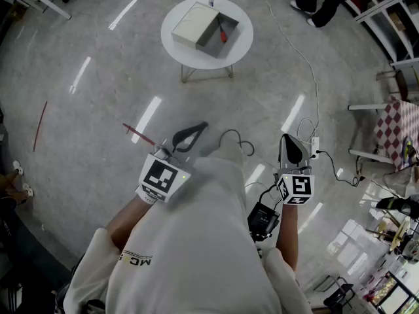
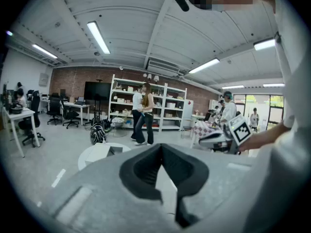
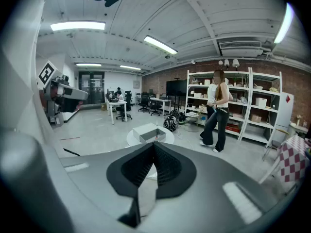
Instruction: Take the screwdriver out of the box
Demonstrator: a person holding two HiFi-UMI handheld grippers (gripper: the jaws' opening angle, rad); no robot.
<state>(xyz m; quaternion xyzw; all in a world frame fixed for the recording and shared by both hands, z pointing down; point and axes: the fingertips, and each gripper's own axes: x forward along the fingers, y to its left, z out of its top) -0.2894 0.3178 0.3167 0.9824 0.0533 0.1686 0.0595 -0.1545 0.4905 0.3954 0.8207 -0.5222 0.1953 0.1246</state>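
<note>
An open box [image 1: 204, 27] with a white lid and grey inside stands on a small round white table [image 1: 239, 44] far ahead of me. The red-handled screwdriver [image 1: 223, 35] lies inside it. Both grippers hang close to my body, well short of the table. My left gripper [image 1: 200, 127] is shut with nothing in it, and so is my right gripper [image 1: 287, 140]. The right gripper view looks past the shut jaws [image 3: 154, 145] to the box [image 3: 147, 132] and a red speck of the screwdriver [image 3: 156, 137]. Beyond my left gripper [image 2: 162, 148], the table [image 2: 95, 155] shows low on the left.
Cables and a power strip [image 1: 314, 146] lie on the floor near my right side. A thin red stick [image 1: 138, 135] lies left of centre. A checkered table [image 1: 397, 133] stands at the right. Two people [image 2: 142, 113] stand by shelves [image 2: 165, 108] behind the round table.
</note>
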